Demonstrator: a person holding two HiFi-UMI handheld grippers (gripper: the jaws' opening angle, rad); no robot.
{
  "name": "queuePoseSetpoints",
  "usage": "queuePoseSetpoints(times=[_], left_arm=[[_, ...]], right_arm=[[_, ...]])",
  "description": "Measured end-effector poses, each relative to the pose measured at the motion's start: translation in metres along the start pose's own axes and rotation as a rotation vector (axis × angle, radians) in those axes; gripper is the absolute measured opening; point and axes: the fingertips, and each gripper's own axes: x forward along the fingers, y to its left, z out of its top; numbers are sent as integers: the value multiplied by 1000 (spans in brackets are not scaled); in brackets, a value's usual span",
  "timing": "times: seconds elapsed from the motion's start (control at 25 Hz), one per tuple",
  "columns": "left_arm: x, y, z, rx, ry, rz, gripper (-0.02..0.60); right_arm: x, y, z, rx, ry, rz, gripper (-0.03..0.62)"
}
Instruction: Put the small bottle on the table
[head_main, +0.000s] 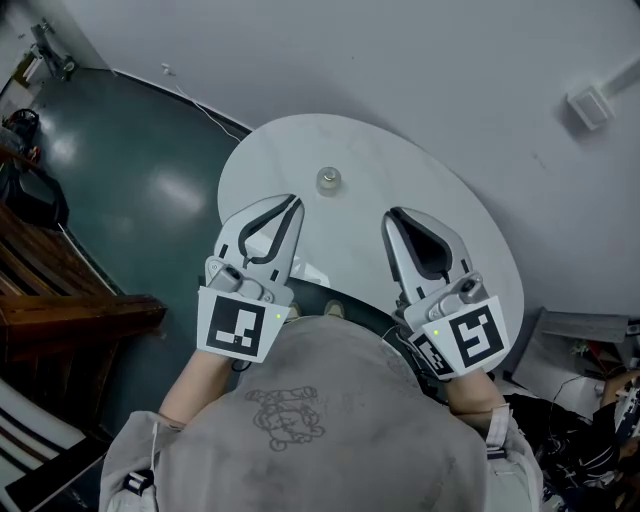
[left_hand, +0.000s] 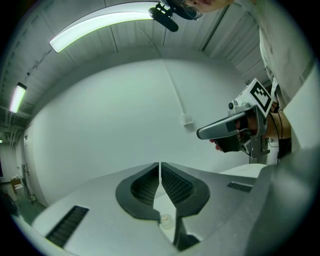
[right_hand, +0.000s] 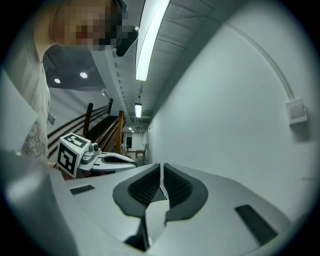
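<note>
weighing progress: the small bottle (head_main: 328, 181) stands upright on the round white table (head_main: 450, 230) with neither tool on it, so the placing looks done as far as the pictures show
small bottle: clear and short, towards the far side of the tabletop, well in from the rim; nothing touches it; the left gripper view shows it low down through the gap behind the closed tips, out on the tabletop and not between the pads
left gripper (head_main: 293, 203): jaws pressed together tip to tip, pinching nothing; held level above the near part of the table, its tips near the bottle but apart from it and to its left
right gripper (head_main: 391, 215): jaws likewise pressed together and empty; its own view shows only pale tabletop and wall past the tips; it hangs over the near part of the table, to the right of the bottle
spacing: the two tools sit side by side close to the person's chest, apart from each other, with the bottle ahead of them and roughly between their lines
what is left: by my reading little or nothing; the bottle needs no more handling, only the hands kept clear of it
risk: the bottle looks light, so a brush from either tip could topple it
</note>
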Motion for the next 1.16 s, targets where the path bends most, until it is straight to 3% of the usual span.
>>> queuePoseSetpoints(times=[0.36, 1.16], left_arm=[[-6, -14, -18, -57, 56, -3, 26], [8, -24, -19, -60, 81, -13, 18]], right_arm=[[-8, 4, -24, -4, 39, -12, 34], [-23, -27, -24, 73, -1, -56, 28]])
